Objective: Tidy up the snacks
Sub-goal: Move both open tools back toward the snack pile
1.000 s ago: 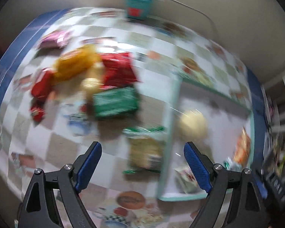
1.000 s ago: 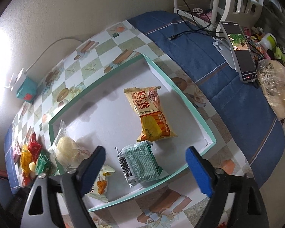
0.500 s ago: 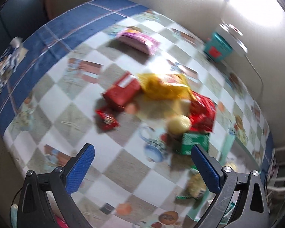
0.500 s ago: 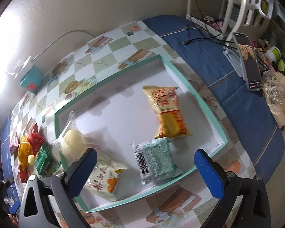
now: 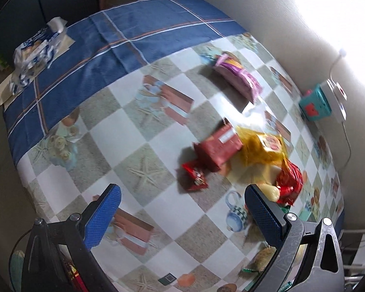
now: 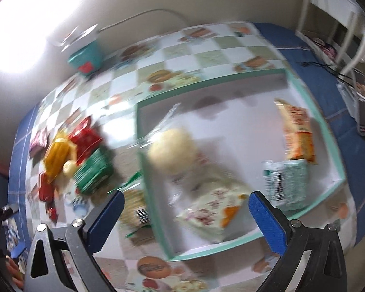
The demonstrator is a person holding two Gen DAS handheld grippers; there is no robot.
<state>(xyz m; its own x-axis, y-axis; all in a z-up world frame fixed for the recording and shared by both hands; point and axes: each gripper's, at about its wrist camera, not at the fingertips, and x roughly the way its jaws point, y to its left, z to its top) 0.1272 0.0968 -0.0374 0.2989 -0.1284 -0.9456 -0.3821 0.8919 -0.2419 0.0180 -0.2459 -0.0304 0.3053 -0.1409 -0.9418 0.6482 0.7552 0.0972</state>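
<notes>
Above the bench, my left claw (image 5: 180, 213) and right claw (image 6: 186, 215) both gape, carrying nothing; loose snacks (image 5: 243, 155) lie heaped beside the tray (image 6: 328, 126). I should centre on one packet, descend squarely, then close

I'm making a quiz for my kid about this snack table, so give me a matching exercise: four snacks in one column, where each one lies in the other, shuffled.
Things:
1. pink and purple foil packet
2. orange crinkly snack bag
3. dark green snack packet
4. round pale bun in clear wrap

Places:
A. in the white tray with the teal rim, at its right side
B. in the tray, at its left side
C. alone on the checked tablecloth, away from the pile
D. in the pile on the cloth, just left of the tray

Pairs: 1-C, 2-A, 3-D, 4-B
</notes>
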